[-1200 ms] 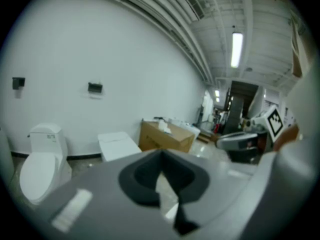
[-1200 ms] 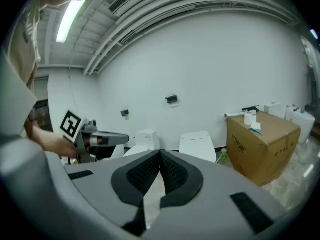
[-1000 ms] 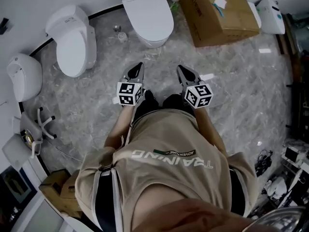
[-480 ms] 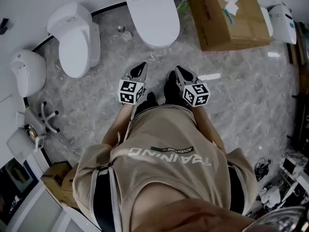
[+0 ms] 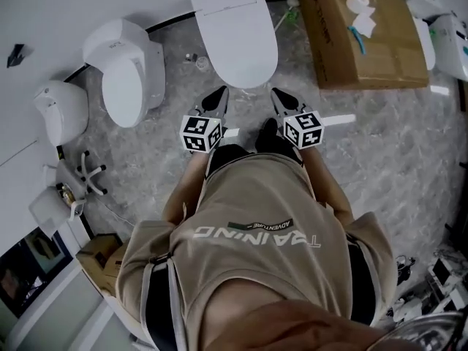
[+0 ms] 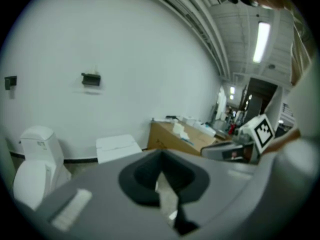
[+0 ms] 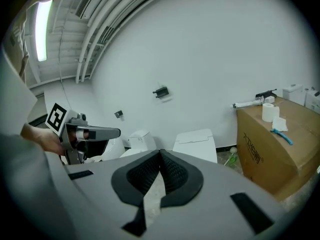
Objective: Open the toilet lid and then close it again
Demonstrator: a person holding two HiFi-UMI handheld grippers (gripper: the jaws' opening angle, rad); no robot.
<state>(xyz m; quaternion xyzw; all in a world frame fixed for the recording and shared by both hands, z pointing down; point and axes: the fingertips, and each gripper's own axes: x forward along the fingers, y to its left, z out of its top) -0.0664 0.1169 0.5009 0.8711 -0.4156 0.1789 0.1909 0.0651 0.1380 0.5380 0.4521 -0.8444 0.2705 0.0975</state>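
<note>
A white toilet [image 5: 238, 39] with its lid down stands against the wall at the top centre of the head view; its flat tank top and lid also show in the left gripper view [image 6: 117, 148] and the right gripper view [image 7: 196, 143]. My left gripper [image 5: 221, 92] hangs just short of the bowl's front edge, a little left of it. My right gripper [image 5: 276, 92] is level with it on the right. Both point at the toilet without touching it. Their black pads meet at the tips, left [image 6: 161, 156] and right [image 7: 160, 154], with nothing between.
Two more white toilets [image 5: 128, 72] [image 5: 62, 108] stand to the left along the curved wall. A large cardboard box [image 5: 365, 31] with paper rolls on top sits right of the toilet. The floor is grey marble. Small parts and boxes [image 5: 73, 189] lie at the lower left.
The person has stepped forward, so both grippers are now closer to the front of the closed toilet. Both stay shut and side by side.
</note>
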